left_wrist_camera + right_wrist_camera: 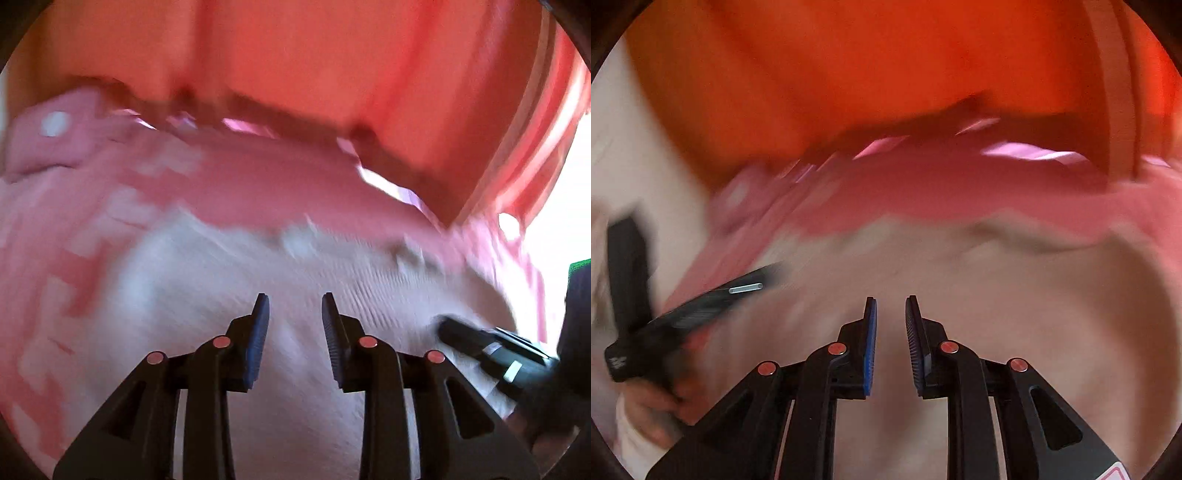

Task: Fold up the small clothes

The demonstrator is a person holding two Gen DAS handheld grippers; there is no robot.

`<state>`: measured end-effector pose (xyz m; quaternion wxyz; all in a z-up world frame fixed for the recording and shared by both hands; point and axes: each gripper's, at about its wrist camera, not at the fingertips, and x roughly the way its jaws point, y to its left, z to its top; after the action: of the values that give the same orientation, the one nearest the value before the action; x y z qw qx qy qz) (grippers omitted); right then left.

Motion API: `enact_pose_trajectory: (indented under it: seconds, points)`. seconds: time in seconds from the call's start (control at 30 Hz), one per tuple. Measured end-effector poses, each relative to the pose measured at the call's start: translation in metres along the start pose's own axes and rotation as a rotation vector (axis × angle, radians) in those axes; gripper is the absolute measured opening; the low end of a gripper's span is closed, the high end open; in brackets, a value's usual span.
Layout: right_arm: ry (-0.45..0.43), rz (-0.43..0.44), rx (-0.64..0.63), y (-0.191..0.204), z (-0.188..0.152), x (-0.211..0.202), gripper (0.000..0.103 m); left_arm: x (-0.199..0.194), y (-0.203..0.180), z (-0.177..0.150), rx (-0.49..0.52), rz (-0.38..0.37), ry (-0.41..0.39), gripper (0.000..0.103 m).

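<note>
Both views are blurred. A white garment lies spread below my left gripper, whose jaws stand apart with nothing between them. The same pale garment fills the lower part of the right wrist view. My right gripper hovers over it with a narrow empty gap between its blue pads. The right gripper also shows at the lower right of the left wrist view. The left gripper shows at the left of the right wrist view, held by a hand.
Pink cloth with pale patches lies under and behind the white garment, seen again as pink cloth. An orange-red cloth hangs across the top of both views, orange-red cloth. Bright light shows at the right edge.
</note>
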<state>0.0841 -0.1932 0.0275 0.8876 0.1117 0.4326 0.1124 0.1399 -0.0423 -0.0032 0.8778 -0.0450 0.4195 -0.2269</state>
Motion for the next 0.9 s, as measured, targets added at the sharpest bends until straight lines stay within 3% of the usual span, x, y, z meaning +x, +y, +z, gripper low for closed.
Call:
enact_pose_trajectory:
  seconds: [0.1, 0.17, 0.27, 0.3, 0.33, 0.4, 0.43, 0.53, 0.6, 0.63, 0.7, 0.73, 0.77, 0.83, 0.9]
  points:
    - [0.096, -0.137, -0.053, -0.008, -0.012, 0.024, 0.002, 0.023, 0.004, -0.012, 0.029, 0.067, 0.075, 0.03]
    - [0.04, -0.119, 0.113, -0.057, -0.008, 0.001, 0.0, 0.018, 0.021, -0.007, -0.012, 0.058, 0.058, 0.03]
    - [-0.033, -0.358, 0.328, -0.13, -0.015, -0.036, 0.006, 0.01, 0.049, -0.001, -0.045, 0.155, 0.032, 0.028]
    - [-0.031, -0.507, 0.43, -0.166, -0.024, -0.049, 0.007, 0.01, 0.059, 0.001, -0.066, 0.154, 0.033, 0.028]
    - [-0.028, -0.546, 0.511, -0.19, -0.032, -0.057, 0.0, 0.009, 0.069, 0.003, -0.094, 0.144, 0.035, 0.028]
    - [-0.076, -0.376, 0.684, -0.224, -0.048, -0.07, 0.0, 0.009, 0.083, 0.005, -0.144, 0.127, 0.034, 0.028]
    - [-0.097, -0.356, 0.712, -0.226, -0.05, -0.074, 0.0, 0.009, 0.087, 0.004, -0.15, 0.119, 0.034, 0.028]
    - [-0.137, -0.446, 0.567, -0.201, -0.032, -0.075, 0.0, 0.008, 0.08, 0.006, -0.138, 0.136, 0.03, 0.028]
    - [-0.036, -0.515, 0.57, -0.214, -0.025, -0.05, 0.0, 0.008, 0.075, 0.005, -0.122, 0.153, 0.026, 0.029]
    - [-0.034, -0.507, 0.596, -0.221, -0.027, -0.046, 0.0, 0.008, 0.073, 0.004, -0.115, 0.156, 0.025, 0.03]
    - [-0.08, -0.537, 0.598, -0.214, -0.024, -0.058, 0.0, 0.004, 0.074, 0.004, -0.125, 0.149, 0.012, 0.03]
    - [-0.127, -0.527, 0.57, -0.199, -0.019, -0.065, 0.006, 0.001, 0.075, 0.004, -0.136, 0.15, 0.001, 0.03]
    - [-0.15, -0.491, 0.538, -0.188, -0.012, -0.066, 0.015, -0.007, 0.078, 0.005, -0.154, 0.163, -0.022, 0.032]
    - [-0.19, -0.36, 0.41, -0.146, 0.002, -0.06, 0.014, -0.024, 0.083, 0.008, -0.18, 0.173, -0.071, 0.039]
    - [-0.174, -0.247, 0.278, -0.1, 0.013, -0.046, 0.014, -0.045, 0.091, 0.008, -0.226, 0.187, -0.123, 0.046]
